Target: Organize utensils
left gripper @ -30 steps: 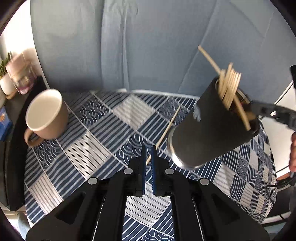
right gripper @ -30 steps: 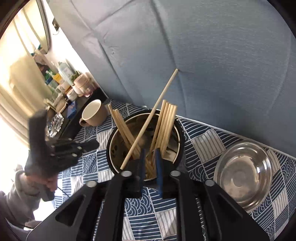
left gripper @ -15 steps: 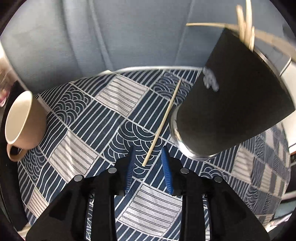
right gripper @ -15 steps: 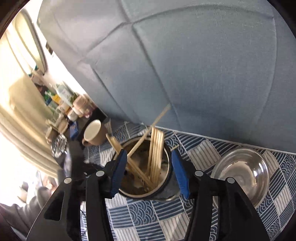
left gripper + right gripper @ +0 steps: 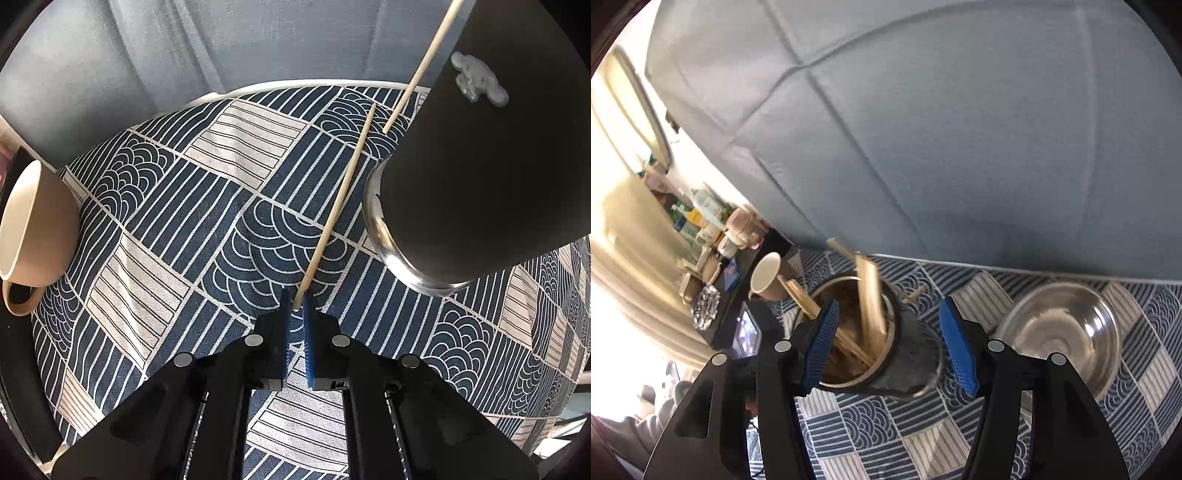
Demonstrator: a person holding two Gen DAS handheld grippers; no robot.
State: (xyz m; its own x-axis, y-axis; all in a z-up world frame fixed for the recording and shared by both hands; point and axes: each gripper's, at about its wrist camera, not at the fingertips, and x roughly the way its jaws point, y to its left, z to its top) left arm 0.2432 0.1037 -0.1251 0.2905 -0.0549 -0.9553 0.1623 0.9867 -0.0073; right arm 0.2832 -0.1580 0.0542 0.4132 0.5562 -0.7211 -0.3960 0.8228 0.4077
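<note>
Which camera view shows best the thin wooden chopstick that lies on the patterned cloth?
The left wrist view: the thin wooden chopstick shows along its whole length on the blue patterned cloth, with its near end between the left gripper pads. The right wrist view does not show it clearly.

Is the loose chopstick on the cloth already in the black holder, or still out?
Out. The chopstick lies flat on the patterned cloth beside the holder, its near end pinched between the left tool's pads.
</note>
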